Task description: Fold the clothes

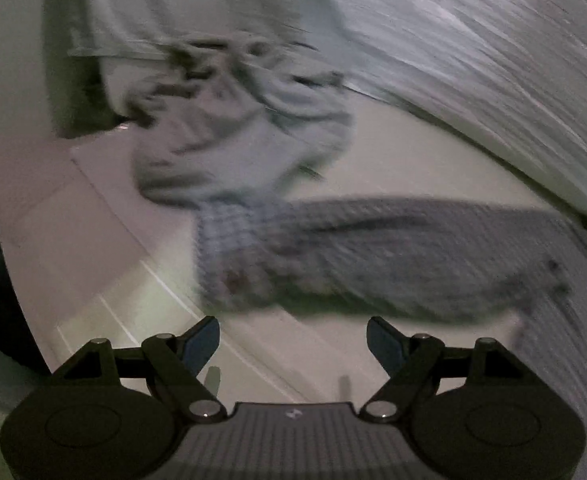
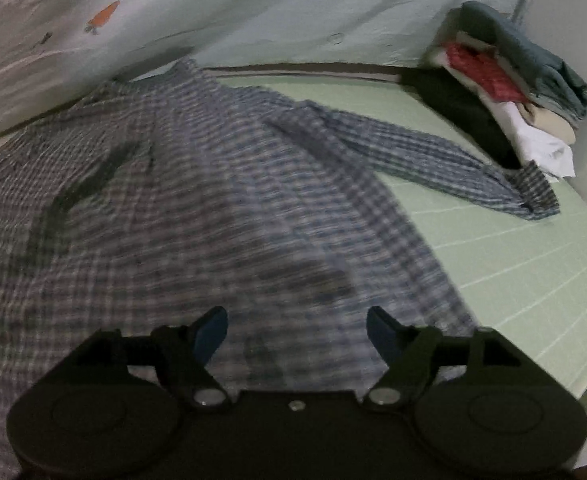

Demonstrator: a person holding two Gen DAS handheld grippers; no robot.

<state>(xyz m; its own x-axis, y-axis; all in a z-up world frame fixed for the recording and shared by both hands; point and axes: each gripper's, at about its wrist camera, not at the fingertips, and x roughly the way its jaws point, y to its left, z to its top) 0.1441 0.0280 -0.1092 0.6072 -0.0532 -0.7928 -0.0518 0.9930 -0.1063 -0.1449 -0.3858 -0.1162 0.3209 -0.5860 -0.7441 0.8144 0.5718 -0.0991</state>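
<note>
Green mat [image 2: 513,264] lies bare to your right, up to the folded stack [image 2: 509,92] at its far corner. Your checked shirt [image 2: 197,184] is spread flat, one sleeve [image 2: 425,152] reaching toward the stack. Both your left gripper [image 1: 293,340] and right gripper [image 2: 297,332] are spread wide, gripping nothing.

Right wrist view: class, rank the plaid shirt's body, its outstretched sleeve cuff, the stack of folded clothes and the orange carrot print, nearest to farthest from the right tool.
1. Shirt body: directly under the open right tool.
2. Sleeve cuff: right, on the green mat.
3. Folded stack: far right, beyond the cuff.
4. Carrot print: upper left, on the pale sheet; too close to the stack to rank surely.
</note>
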